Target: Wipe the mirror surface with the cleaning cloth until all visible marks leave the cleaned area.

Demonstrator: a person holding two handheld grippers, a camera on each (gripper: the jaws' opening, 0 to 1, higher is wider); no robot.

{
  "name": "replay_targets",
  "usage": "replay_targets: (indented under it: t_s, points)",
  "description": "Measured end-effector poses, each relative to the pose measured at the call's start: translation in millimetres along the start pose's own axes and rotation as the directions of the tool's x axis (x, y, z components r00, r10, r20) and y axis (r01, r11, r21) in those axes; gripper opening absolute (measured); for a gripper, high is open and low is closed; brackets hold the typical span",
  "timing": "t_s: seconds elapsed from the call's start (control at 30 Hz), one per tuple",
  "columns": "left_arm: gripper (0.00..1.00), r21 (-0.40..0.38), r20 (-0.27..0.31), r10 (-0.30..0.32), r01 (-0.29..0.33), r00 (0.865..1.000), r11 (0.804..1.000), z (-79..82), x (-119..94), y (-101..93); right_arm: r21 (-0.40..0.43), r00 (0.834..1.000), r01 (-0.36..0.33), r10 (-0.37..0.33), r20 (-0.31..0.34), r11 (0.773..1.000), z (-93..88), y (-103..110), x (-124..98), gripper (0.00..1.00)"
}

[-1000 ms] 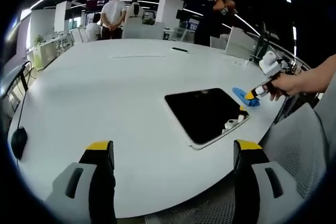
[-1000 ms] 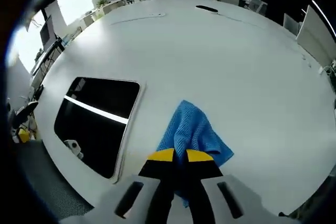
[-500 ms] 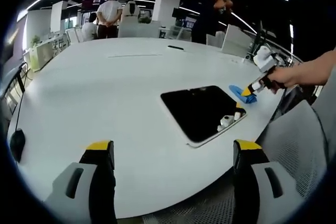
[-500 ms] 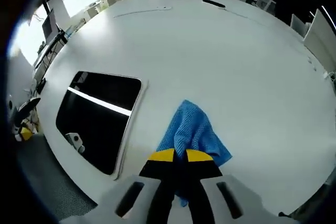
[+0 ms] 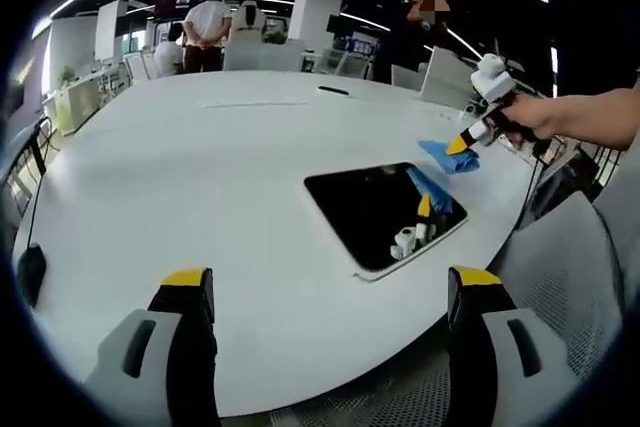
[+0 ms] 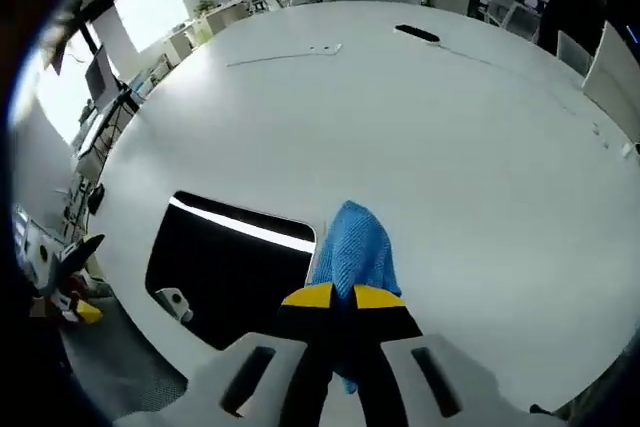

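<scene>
Right gripper (image 6: 335,296): jaws pinching blue cloth (image 6: 352,250), hanging it over right edge of mirror (image 6: 228,269). Left gripper (image 5: 330,287): jaws gaping wide, gripping nothing, hovering at near table (image 5: 180,177) edge. Mirror lying flat on white table, near its edge.

No text, label, brand, number or sign is showing legibly in either view. The glowing screens far behind the large white round table (image 5: 200,197) are appearing too small and blurred for anything on them to be read.
</scene>
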State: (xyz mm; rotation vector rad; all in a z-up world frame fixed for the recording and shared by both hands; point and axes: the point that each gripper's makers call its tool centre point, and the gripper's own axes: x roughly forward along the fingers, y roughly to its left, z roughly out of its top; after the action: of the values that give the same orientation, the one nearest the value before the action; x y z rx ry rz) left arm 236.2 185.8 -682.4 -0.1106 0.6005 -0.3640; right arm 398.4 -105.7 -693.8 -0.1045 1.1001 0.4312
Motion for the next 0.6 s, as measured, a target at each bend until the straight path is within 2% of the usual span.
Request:
replay_targets:
  t_s: [0.1,0.33,0.6]
  points:
    - [0.96,-0.006,0.016,0.000,0.000,1.000,1.000,3.3,-1,-0.4,-0.002,1.000,-0.023,0.023,0.002,1.000,6.8,10,4,0.00]
    - [0.96,0.006,-0.004,-0.015,0.016,1.000,1.000,1.6,0,-5.0,-0.021,0.998,-0.062,0.061,-0.030,0.998,14.8,34,22,0.00]
    - [0.95,-0.002,-0.001,-0.011,0.011,1.000,1.000,2.3,0,-2.8,-0.051,0.993,-0.065,0.059,-0.101,0.997,2.3,51,49,0.00]
